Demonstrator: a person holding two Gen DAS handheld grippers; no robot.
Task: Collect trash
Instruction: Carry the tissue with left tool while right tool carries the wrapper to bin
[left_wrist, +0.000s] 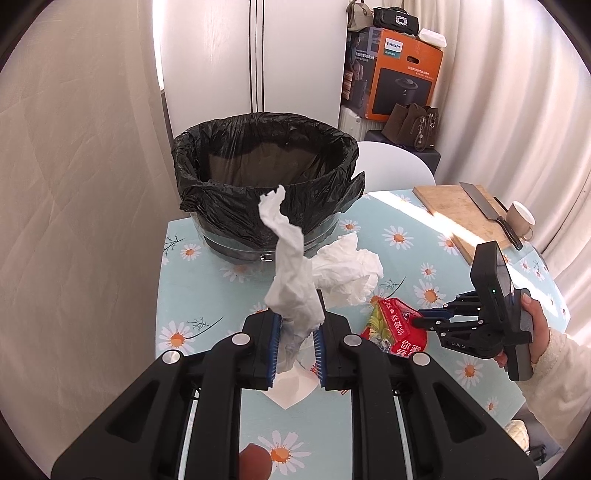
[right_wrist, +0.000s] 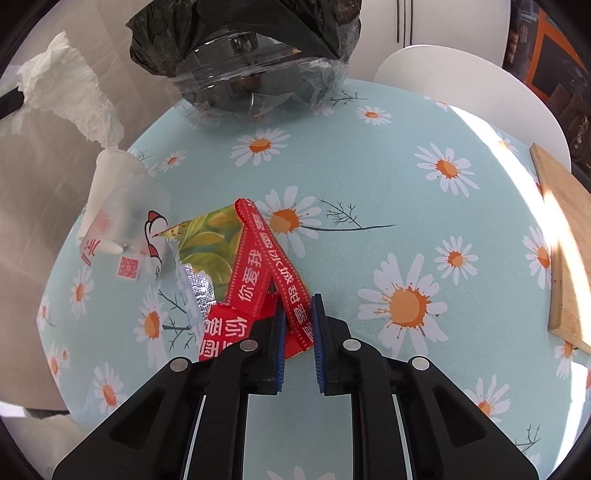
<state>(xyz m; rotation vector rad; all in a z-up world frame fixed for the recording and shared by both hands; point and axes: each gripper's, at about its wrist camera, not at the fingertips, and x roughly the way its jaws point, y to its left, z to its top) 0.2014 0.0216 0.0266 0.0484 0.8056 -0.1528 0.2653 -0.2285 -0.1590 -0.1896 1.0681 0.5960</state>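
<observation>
My left gripper (left_wrist: 295, 325) is shut on a clear plastic cup stuffed with white tissue (left_wrist: 291, 273) and holds it above the table, short of the bin with a black liner (left_wrist: 266, 173). The cup and tissue also show in the right wrist view (right_wrist: 110, 192) at the left. A second crumpled tissue (left_wrist: 351, 269) lies on the table beside the bin. My right gripper (right_wrist: 298, 317) is shut on the edge of a red snack wrapper (right_wrist: 255, 273) that lies on the table; this gripper (left_wrist: 417, 321) and the wrapper (left_wrist: 395, 328) show in the left wrist view.
The table has a light blue daisy cloth (right_wrist: 406, 184). A wooden cutting board (left_wrist: 458, 210) with a knife (left_wrist: 491, 214) and a small cup (left_wrist: 521, 218) lies at the right. A white chair (left_wrist: 391, 162) stands behind the table. Curtains hang left and right.
</observation>
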